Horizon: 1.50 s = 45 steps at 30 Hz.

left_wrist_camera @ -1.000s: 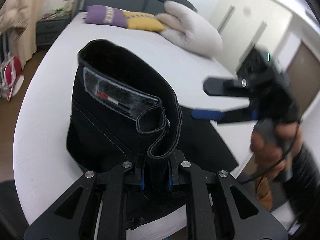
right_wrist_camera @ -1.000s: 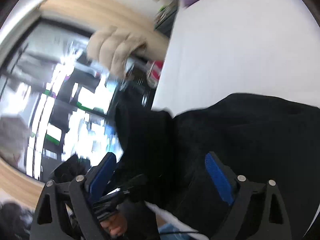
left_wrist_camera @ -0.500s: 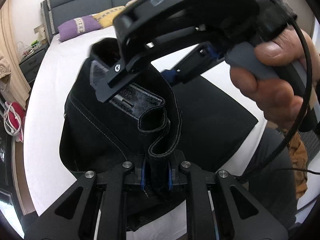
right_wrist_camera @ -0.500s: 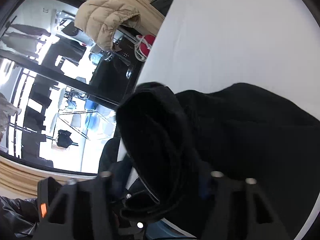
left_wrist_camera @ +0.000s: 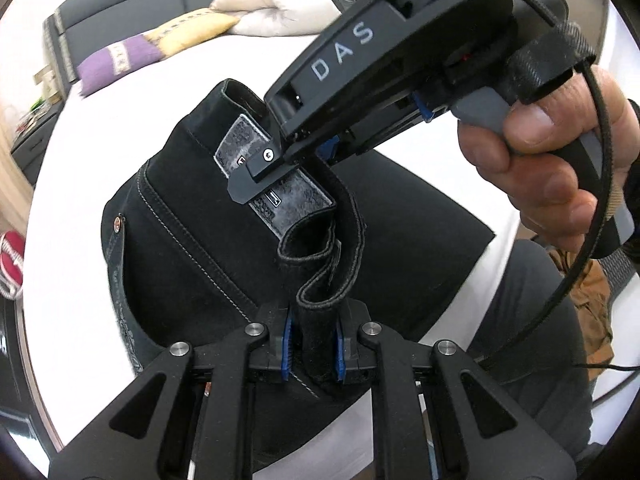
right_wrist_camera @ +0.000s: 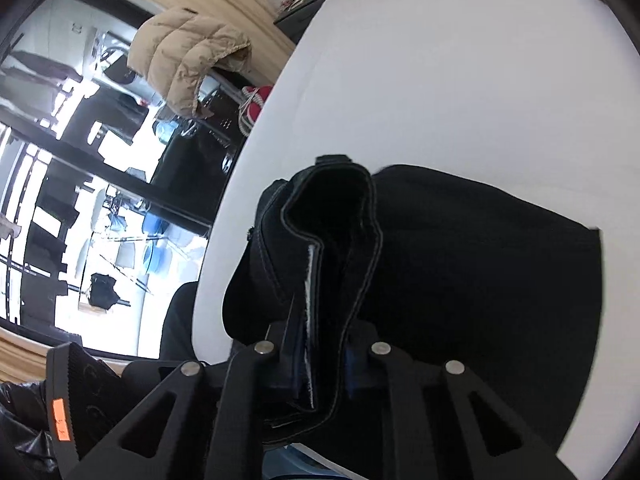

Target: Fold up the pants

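Black pants (left_wrist_camera: 192,240) lie on a white bed (left_wrist_camera: 92,128), the waistband lifted off the sheet. My left gripper (left_wrist_camera: 312,346) is shut on a bunched fold of the waistband near its grey leather patch (left_wrist_camera: 280,196). My right gripper (left_wrist_camera: 316,148) reaches in from the upper right and grips the same waistband by the patch. In the right wrist view the right gripper (right_wrist_camera: 320,360) is shut on the waistband edge, with the pants (right_wrist_camera: 460,280) spreading to the right over the bed (right_wrist_camera: 440,80).
Purple (left_wrist_camera: 116,64), yellow and white pillows (left_wrist_camera: 272,8) lie at the dark headboard. A beige jacket (right_wrist_camera: 188,56) hangs by the window left of the bed. A red bag (right_wrist_camera: 254,100) sits on the floor. The bed edge is close to me.
The right gripper swung in from the right, reached the raised waistband and closed on it. The left gripper kept its hold throughout.
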Motion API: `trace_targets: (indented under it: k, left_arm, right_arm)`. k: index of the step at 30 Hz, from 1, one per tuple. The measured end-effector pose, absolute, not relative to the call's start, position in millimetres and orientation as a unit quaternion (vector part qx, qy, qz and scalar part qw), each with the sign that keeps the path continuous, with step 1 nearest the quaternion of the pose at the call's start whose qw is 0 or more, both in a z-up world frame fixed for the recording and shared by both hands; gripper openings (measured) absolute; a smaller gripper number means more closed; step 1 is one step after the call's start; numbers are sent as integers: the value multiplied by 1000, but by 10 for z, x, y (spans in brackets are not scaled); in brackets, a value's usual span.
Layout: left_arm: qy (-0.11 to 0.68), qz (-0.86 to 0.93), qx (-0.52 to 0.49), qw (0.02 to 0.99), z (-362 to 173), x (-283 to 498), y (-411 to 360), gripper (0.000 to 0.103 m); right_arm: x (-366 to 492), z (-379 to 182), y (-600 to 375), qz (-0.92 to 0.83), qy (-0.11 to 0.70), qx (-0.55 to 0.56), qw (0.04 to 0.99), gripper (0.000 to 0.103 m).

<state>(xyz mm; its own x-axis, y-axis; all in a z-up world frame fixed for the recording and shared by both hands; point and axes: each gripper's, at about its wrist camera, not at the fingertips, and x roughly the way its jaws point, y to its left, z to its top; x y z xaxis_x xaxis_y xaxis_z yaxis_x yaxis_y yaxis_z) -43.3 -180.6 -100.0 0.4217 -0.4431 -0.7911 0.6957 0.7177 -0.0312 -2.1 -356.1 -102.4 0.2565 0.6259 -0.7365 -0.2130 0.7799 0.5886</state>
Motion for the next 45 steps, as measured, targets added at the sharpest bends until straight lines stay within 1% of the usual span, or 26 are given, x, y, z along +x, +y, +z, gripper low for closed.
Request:
trace_targets:
  k: [9, 15, 22, 27, 31, 38, 41, 43, 45]
  left_arm:
    - [423, -387, 173, 801, -1102, -388, -2617, 13]
    - [421, -405, 184, 790, -1116, -363, -2977, 13]
    - [428, -414, 190, 781, -1164, -330, -3012, 13]
    - [433, -409, 192, 780, -1119, -302, -2891, 13]
    - [431, -409, 197, 780, -1207, -338, -2959, 13]
    - [428, -410, 199, 780, -1185, -378, -2978, 13]
    - [439, -408, 196, 776, -1232, -345, -2977, 14]
    - [439, -414, 187, 775, -1234, -332, -2941, 16]
    - [446, -427, 160, 770, -1160, -300, -2845, 22]
  right_arm:
    - [-66, -1285, -4274, 228, 558, 214, 768, 16]
    - [-75, -1346, -4605, 216, 561, 215, 769, 16]
    - [-136, -1421, -4787, 218, 565, 224, 764, 16]
    - [-75, -1565, -4803, 222, 568, 240, 756, 16]
    - [-63, -1691, -4893, 230, 566, 260, 747, 16]
    - [-76, -1618, -4891, 228, 571, 244, 750, 16]
    - [-64, -1732, -4935, 228, 574, 258, 743, 18]
    - [-96, -1805, -4979, 238, 562, 278, 741, 20]
    - [-142, -1810, -5038, 242, 550, 305, 739, 28]
